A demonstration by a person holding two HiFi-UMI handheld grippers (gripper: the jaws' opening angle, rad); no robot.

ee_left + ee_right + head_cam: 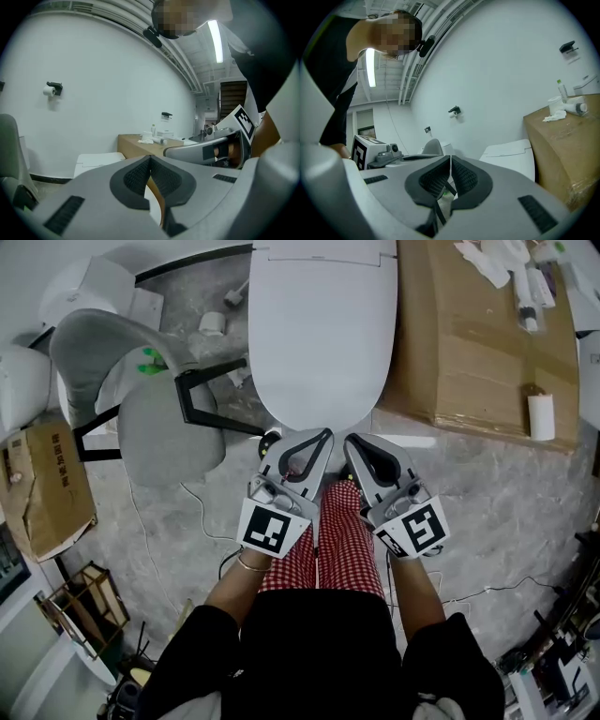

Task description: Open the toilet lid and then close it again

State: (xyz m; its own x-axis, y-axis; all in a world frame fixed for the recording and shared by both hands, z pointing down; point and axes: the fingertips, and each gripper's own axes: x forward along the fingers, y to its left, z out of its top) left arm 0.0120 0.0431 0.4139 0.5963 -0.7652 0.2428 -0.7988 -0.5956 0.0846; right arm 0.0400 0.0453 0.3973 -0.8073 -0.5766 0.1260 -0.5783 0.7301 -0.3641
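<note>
Jaws pressed together on nothing, the left hand-held gripper [320, 438] and right hand-held gripper [353, 443] hang before the shut toilet lid [319, 334] over grey marbled floor [487, 493]; only the gripper views show the white wall [103, 84].

Rear of the toilet [319, 334] beyond head view's top edge; small items [521, 282] on cardboard box [469, 357] indistinct.
</note>
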